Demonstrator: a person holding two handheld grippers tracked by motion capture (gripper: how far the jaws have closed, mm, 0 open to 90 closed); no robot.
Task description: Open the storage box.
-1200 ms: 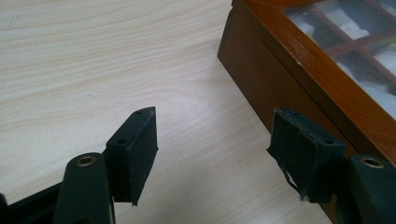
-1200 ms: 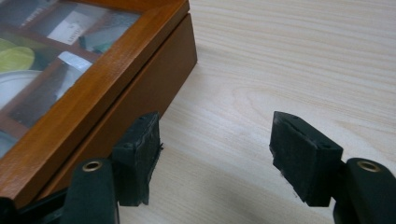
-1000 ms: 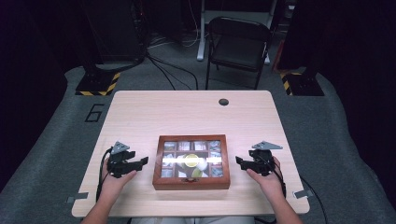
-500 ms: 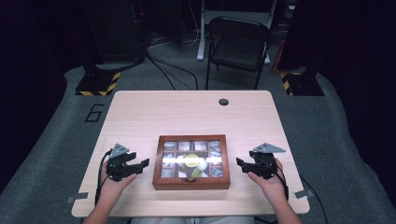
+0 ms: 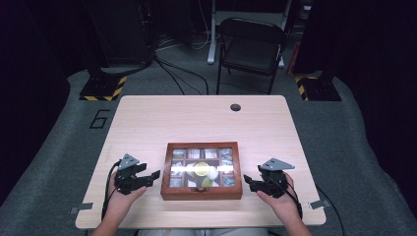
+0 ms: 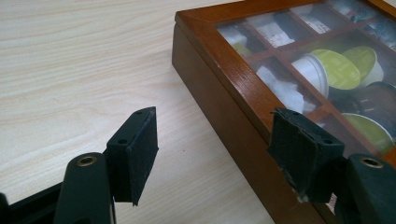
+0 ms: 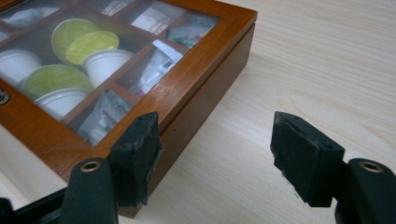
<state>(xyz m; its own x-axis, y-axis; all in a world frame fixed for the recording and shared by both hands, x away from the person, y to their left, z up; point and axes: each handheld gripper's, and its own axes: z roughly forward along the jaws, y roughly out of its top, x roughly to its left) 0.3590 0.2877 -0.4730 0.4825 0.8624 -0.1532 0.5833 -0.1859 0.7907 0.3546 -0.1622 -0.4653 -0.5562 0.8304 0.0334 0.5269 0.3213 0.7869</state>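
Fingers on both grippers are spread apart with nothing between them, so neither is grasping anything. Left gripper (image 5: 148, 176) sits on the near left of the table (image 5: 196, 118), just beside the left side of the wooden box (image 5: 202, 193), pointing at it. From the left gripper view, one pad hangs over the bare table and the other hangs over the box's (image 6: 219, 98) near corner edge, though I can't tell if it actually touches the wood. Right gripper (image 5: 249, 184) is on the near right, just beside the box's right side, and its fingers have just been closing a bit and then opening again, still with nothing in them. In the right gripper view one pad sits right at the box's (image 7: 201, 70) side wall and the other is out over the table (image 7: 327, 56).

Compared with a second ago, the right hand has slid a little nearer to the box, while the left has pretty much stayed put. The box hasn't moved: near middle of the table, glass lid shut, with green-topped capsules (image 5: 201, 169) and little packets visible in the compartments. Far off there's a folding chair (image 5: 251, 49) behind the table.
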